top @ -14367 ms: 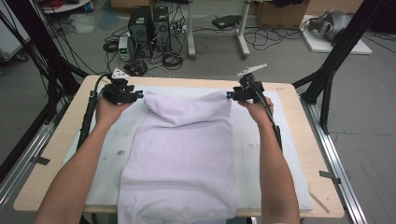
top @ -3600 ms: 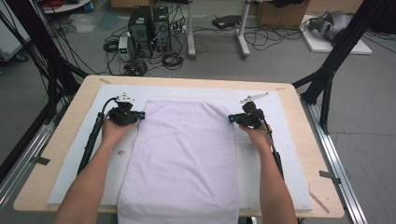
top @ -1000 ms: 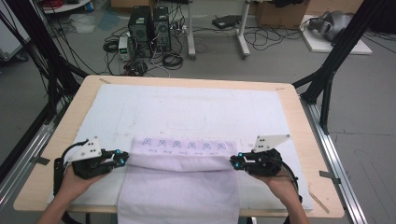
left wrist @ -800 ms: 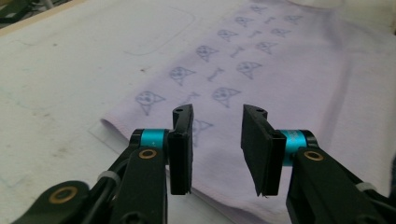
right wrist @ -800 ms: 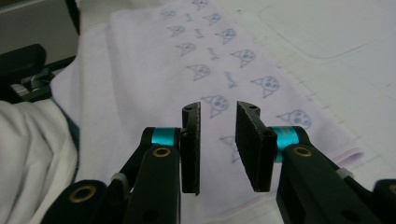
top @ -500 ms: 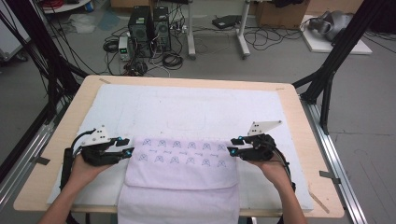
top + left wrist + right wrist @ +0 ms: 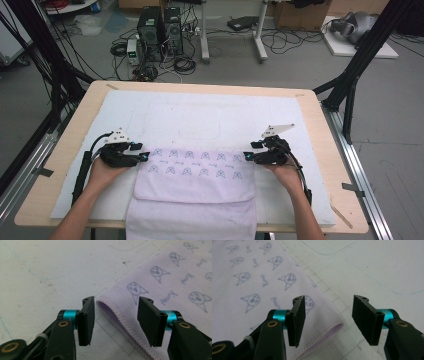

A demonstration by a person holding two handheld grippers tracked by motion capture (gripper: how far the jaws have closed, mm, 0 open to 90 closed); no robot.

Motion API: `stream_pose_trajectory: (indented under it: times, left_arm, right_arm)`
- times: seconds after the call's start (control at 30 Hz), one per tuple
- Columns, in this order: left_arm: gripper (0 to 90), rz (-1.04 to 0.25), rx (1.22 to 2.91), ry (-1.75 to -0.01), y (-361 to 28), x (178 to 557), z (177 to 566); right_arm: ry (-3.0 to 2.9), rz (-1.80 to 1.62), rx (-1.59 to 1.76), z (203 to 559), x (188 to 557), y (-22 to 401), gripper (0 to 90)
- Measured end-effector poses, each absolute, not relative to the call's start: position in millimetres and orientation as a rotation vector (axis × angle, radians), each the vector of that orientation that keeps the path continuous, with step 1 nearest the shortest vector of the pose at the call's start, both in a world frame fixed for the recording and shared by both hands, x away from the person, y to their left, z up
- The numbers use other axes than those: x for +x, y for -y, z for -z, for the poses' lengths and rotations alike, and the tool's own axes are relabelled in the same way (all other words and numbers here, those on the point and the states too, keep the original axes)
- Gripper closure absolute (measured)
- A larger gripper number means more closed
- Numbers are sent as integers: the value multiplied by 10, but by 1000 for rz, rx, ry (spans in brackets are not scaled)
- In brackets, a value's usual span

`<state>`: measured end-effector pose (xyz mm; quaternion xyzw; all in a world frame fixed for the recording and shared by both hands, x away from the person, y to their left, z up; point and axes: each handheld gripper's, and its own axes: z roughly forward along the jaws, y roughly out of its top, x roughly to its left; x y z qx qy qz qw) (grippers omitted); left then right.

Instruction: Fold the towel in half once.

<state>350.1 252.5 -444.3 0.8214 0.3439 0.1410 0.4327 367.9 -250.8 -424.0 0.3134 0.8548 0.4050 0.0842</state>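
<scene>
Towel (image 7: 195, 180) is soft and limp, low in the frame. My jaws have just been opening, nothing pinched now. I'd retake the stitched corners (image 7: 110, 306).

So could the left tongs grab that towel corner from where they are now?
Probably yes: the left tongs have just been opening, and the towel corner lies flat between the jaws, untouched, with nothing in the way.

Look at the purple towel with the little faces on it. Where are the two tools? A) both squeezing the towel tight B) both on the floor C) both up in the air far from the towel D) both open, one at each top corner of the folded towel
D: the left tool and right tool stand open, nothing pinched, each at a corner of the towel.
</scene>
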Motion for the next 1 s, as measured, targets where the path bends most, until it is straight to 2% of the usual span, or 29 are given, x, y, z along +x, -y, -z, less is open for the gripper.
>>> stream_pose_trajectory:
  times: [0.3, 0.4, 0.47, 0.57, 0.73, 0.8, 1.0]
  left_arm:
    - [469, -360, 2075, -881, -2487, 3529, 4505]
    - [548, -346, 2087, -854, -2478, 3514, 4498]
    - [603, -340, 2096, -840, -2468, 3506, 4492]
    - [642, -324, 2092, -842, -2463, 3503, 4492]
    - [812, -324, 2120, -810, -2407, 3468, 4470]
    - [833, -328, 2125, -813, -2397, 3463, 4462]
    - [851, -372, 2121, -828, -2382, 3515, 4404]
  right_arm:
    - [-2606, -1120, 925, 4363, 3728, 2435, 403]
    - [-2632, -1085, 918, 4407, 3725, 2399, 418]
    - [-2625, -1091, 910, 4412, 3706, 2394, 460]
    - [-2636, -1107, 868, 4414, 3681, 2393, 585]
    - [-2682, -1130, 832, 4401, 3653, 2357, 775]
    - [-2690, -1143, 836, 4393, 3657, 2351, 811]
    - [-2670, -1148, 838, 4344, 3693, 2379, 832]
